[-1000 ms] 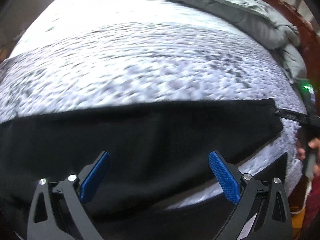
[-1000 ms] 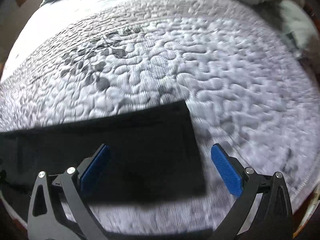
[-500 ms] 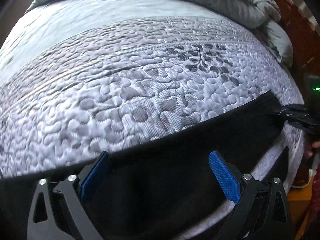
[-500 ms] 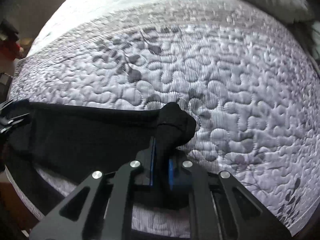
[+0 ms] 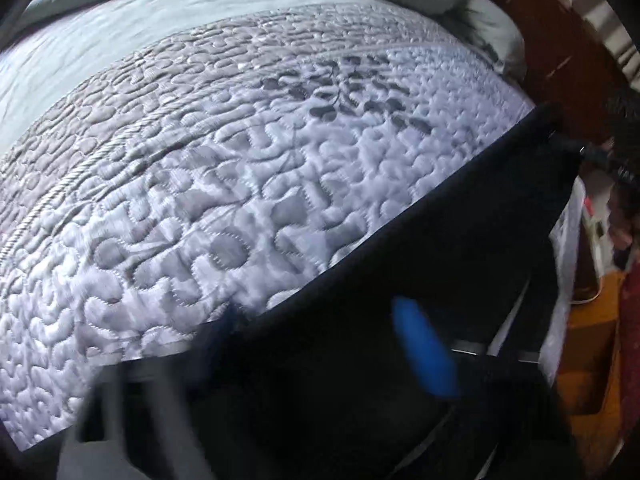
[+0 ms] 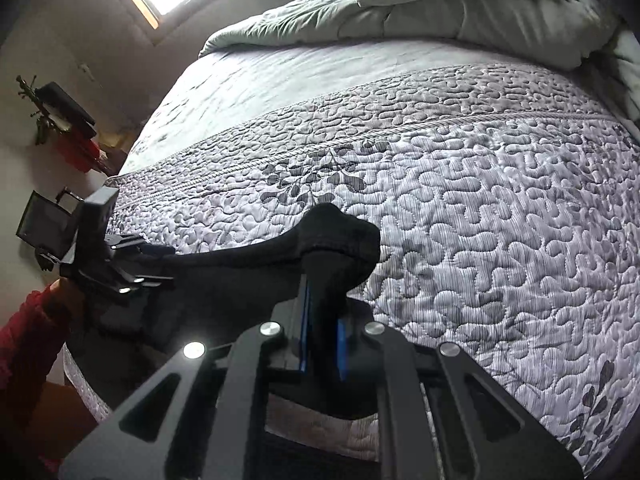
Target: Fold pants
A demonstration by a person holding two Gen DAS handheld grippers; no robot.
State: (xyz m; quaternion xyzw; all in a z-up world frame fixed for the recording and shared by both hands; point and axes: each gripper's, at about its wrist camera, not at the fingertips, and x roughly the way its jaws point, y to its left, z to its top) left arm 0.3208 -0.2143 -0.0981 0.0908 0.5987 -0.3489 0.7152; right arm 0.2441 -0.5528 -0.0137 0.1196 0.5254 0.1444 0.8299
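The right gripper [image 6: 320, 340] has its jaws clamped on black fabric pants [image 6: 248, 276] above the grey quilted bedspread [image 6: 480, 220]. The left gripper [image 5: 320, 344] is blurred; I cannot tell its jaws' state.
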